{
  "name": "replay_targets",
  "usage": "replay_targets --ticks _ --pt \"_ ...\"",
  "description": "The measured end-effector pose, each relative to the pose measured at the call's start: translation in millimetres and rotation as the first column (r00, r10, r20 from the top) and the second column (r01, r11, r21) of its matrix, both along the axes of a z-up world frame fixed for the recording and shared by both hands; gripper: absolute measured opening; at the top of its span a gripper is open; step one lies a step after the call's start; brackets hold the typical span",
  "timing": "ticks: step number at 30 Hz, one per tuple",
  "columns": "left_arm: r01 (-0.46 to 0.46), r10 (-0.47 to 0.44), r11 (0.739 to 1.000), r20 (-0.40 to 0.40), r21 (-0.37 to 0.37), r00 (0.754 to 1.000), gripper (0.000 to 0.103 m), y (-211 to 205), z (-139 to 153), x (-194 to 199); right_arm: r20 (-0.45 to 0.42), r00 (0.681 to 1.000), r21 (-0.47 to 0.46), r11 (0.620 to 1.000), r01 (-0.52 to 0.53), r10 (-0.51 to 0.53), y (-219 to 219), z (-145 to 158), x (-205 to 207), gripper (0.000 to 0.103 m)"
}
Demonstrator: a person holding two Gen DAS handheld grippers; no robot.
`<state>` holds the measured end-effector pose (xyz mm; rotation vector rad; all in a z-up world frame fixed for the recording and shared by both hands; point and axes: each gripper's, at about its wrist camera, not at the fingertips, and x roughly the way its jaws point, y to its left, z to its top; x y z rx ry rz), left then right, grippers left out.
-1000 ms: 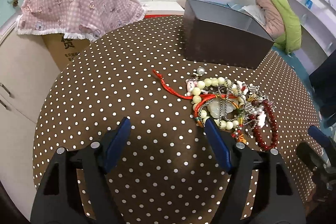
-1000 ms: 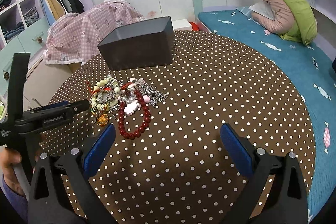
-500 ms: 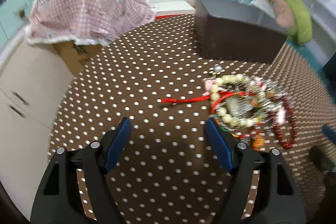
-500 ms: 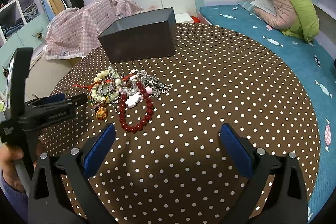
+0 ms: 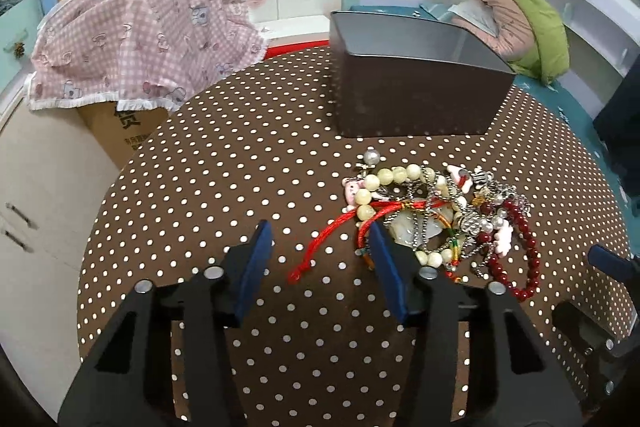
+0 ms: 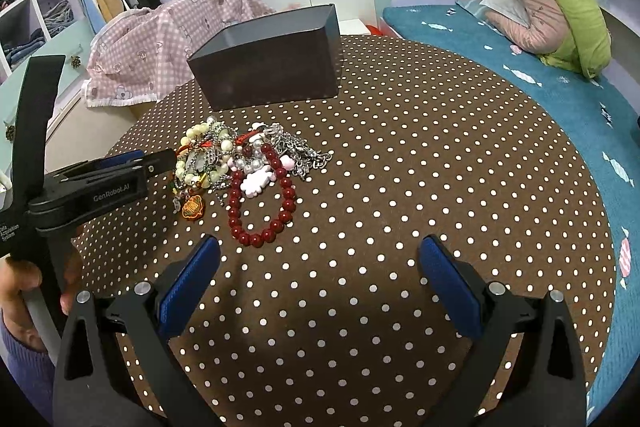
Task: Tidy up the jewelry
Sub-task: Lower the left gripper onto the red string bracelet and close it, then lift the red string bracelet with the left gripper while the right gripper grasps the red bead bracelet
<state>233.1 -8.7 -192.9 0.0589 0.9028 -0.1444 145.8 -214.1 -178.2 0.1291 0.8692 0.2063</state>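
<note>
A tangled pile of jewelry [image 5: 440, 215] lies on the round brown polka-dot table [image 5: 224, 163]: cream beads, silver chains, a dark red bead bracelet [image 6: 260, 211] and a red cord [image 5: 328, 239] trailing left. A dark open box [image 5: 408, 83] stands behind the pile; it also shows in the right wrist view [image 6: 272, 67]. My left gripper [image 5: 320, 267] is open and empty; the cord's end lies between its fingers, and its right finger sits at the pile's left edge. My right gripper [image 6: 320, 287] is open and empty, in front of the pile.
A pink checked cloth [image 5: 140, 35] covers a cardboard box beyond the table's left edge. A teal bed [image 6: 560, 99] with green and pink bedding runs along the right. White cabinets stand at the left. The left gripper's body [image 6: 92, 187] shows at the right view's left.
My left gripper has moved forward and right to the pile; the red cord now lies between its fingers, which have narrowed. My right gripper has moved slightly closer to the jewelry.
</note>
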Motion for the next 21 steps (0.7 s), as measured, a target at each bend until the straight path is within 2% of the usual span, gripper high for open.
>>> replay_targets --ticks 4,10,21 --pt "0.031 -0.031 0.999 -0.016 -0.027 0.999 0.025 -3.4 -4.6 -0.8 0.016 1.0 -0.014 1.0 0.003 -0.003 2.2 3.8 6.3 0.096" --pt "0.074 -0.074 0.996 -0.005 -0.051 0.997 0.004 -11.4 -9.3 -1.8 0.028 1.0 -0.047 0.999 0.008 -0.007 3.3 5.1 14.2 0.096" --pt "0.087 -0.09 0.99 -0.022 -0.114 0.996 0.002 12.5 -6.9 -16.2 0.014 1.0 -0.076 0.997 0.02 -0.019 -1.2 1.0 19.3 0.096"
